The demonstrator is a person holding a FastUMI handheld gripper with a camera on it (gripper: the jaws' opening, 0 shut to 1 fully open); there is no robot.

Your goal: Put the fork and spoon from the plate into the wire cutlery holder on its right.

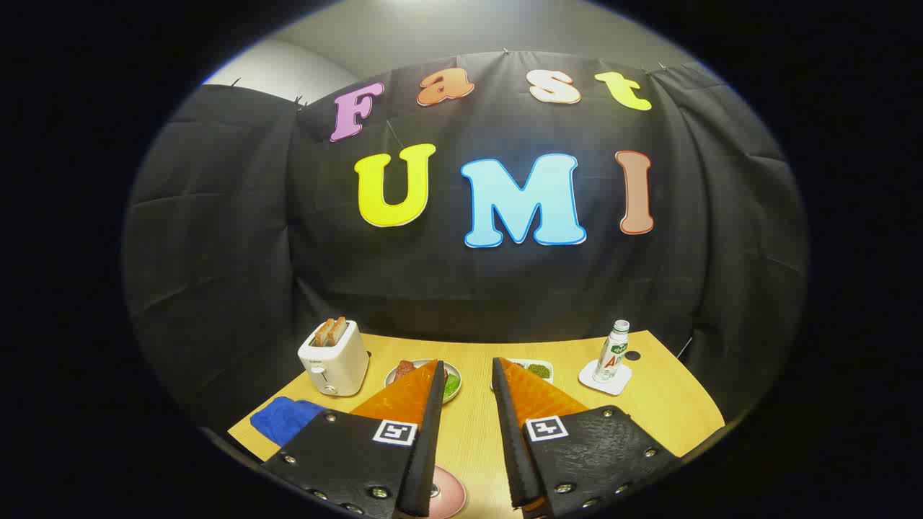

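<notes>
the gripper (pixel 467 375) hangs above the table (pixel 670 411), fingers apart and empty. a pink plate (pixel 448 497) peeks between the finger bases; fork, spoon and holder are hidden, so a blind descent risks knocking the toaster (pixel 333 358) or bottle (pixel 611 352).

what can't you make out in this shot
- Pink plate, gripper view: mostly hidden under the open hand-held gripper; no fork or spoon discernible.
- Round plate and white dish beyond the fingertips: food partly covered, too small to identify.
- Blue cloth: partly behind one finger.
</notes>
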